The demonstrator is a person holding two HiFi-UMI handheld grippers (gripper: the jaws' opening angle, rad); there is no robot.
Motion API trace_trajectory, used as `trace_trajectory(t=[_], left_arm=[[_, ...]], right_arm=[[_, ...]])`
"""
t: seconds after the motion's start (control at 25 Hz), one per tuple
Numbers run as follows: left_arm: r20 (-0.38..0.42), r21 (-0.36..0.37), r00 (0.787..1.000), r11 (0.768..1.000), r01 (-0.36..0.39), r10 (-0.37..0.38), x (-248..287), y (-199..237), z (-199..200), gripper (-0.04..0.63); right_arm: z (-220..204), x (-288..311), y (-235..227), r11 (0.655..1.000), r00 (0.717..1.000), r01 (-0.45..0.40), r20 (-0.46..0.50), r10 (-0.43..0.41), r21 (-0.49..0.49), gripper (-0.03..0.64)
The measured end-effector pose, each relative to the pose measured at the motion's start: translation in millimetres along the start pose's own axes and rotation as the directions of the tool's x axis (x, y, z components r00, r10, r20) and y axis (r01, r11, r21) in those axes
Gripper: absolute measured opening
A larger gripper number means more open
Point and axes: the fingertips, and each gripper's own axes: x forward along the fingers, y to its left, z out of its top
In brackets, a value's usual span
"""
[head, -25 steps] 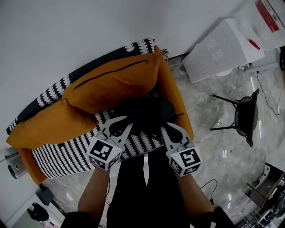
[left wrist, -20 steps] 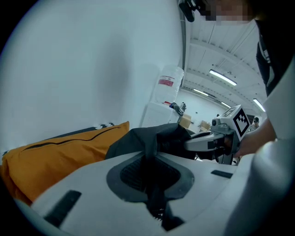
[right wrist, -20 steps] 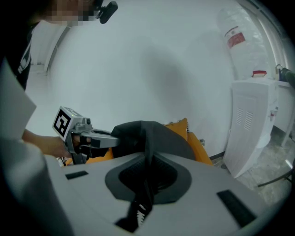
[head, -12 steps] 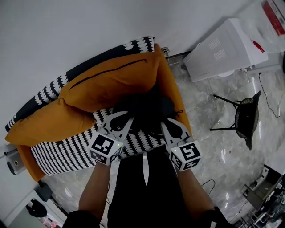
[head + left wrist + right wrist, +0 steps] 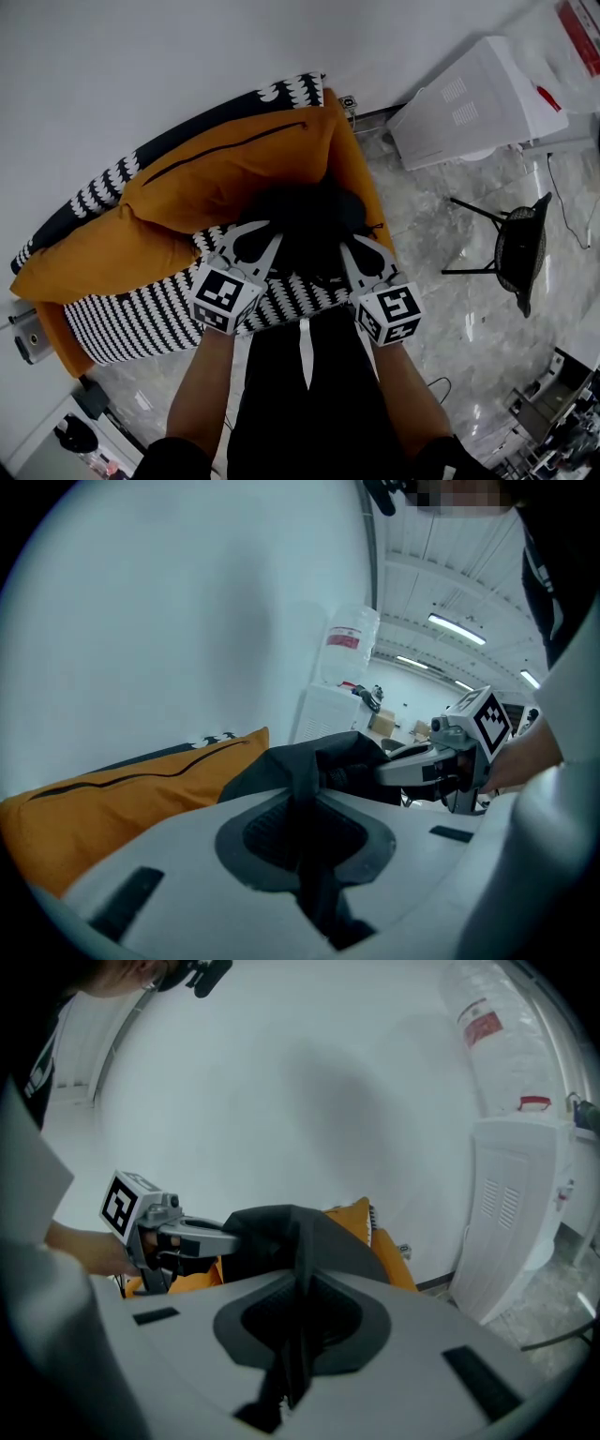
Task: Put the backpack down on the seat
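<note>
Black backpack (image 5: 309, 217) at the striped seat (image 5: 122, 328), left gripper (image 5: 259, 246) and right gripper (image 5: 362, 255) each clamped on its fabric

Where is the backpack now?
Head view, centre: the backpack is pinched by left gripper and right gripper over the right end of the sofa, beside the orange cushion.

The head camera is looking steeply down onto the left claw (image 5: 249, 247), the right claw (image 5: 366, 259) and the sofa (image 5: 122, 323). Each claw camera is riding close behind its own jaws, facing the other claw — all three views are sharing the backpack (image 5: 309, 217) and orange cushion (image 5: 234, 169).
</note>
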Motion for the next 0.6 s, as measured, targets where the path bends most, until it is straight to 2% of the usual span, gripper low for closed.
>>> trace_trajectory(t=[0.6], left_arm=[[-0.024,0.008,0.999,0.999,-0.043,0.043,15.7,15.5,0.7,0.037]], right_arm=[[3.1,16.8,-14.3,1.0,0.999,0.003,0.043,-0.004,0.008,0.032]])
